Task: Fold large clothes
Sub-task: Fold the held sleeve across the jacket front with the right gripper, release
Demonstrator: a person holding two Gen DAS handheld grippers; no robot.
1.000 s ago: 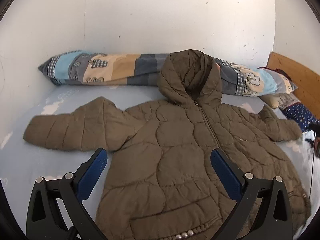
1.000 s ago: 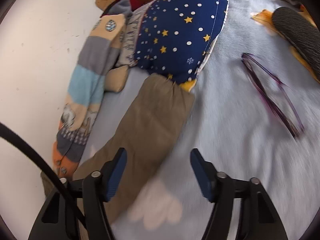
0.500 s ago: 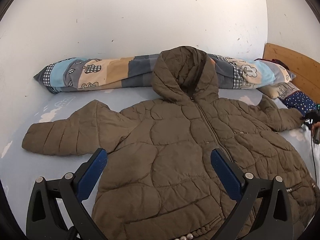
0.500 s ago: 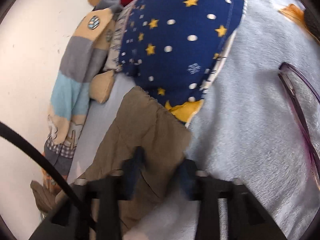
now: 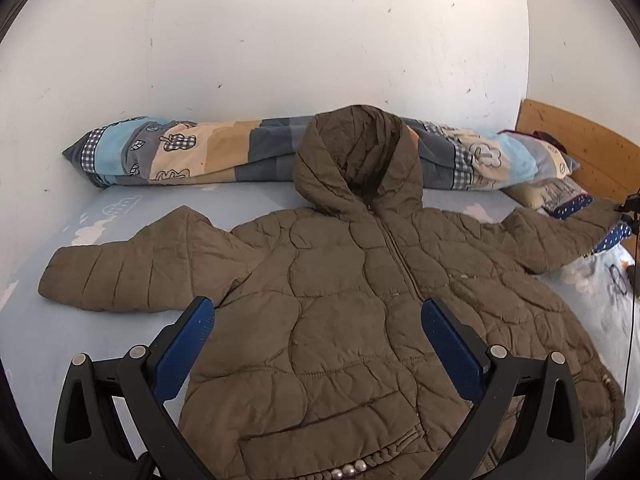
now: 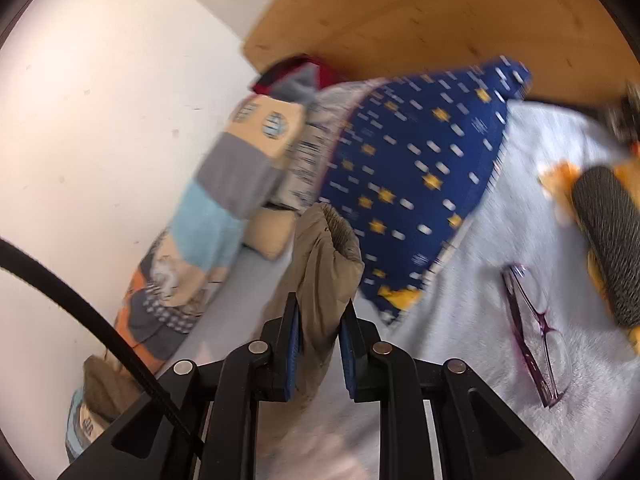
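A brown quilted hooded jacket (image 5: 352, 312) lies front up on a light blue bed sheet (image 5: 80, 332), its hood resting on a rolled blanket. Its left sleeve (image 5: 132, 264) lies flat and spread out. My left gripper (image 5: 316, 320) is open and empty, hovering over the jacket's lower front. My right gripper (image 6: 320, 312) is shut on the cuff end of the jacket's right sleeve (image 6: 324, 256) and holds it lifted off the bed. In the left wrist view that sleeve (image 5: 560, 232) rises at the far right, with the right gripper (image 5: 630, 208) at its end.
A rolled patchwork blanket (image 5: 192, 152) lies along the white wall. A navy star-pattern pillow (image 6: 420, 176) sits by the wooden headboard (image 6: 440, 12). Purple glasses (image 6: 536, 320) and a dark cylinder (image 6: 608, 236) lie on the sheet at right. A black cable (image 6: 80, 304) crosses at left.
My right gripper moved onto the sleeve cuff, shut on it and lifted it off the bed. The left gripper stayed open and tilted up slightly over the jacket.
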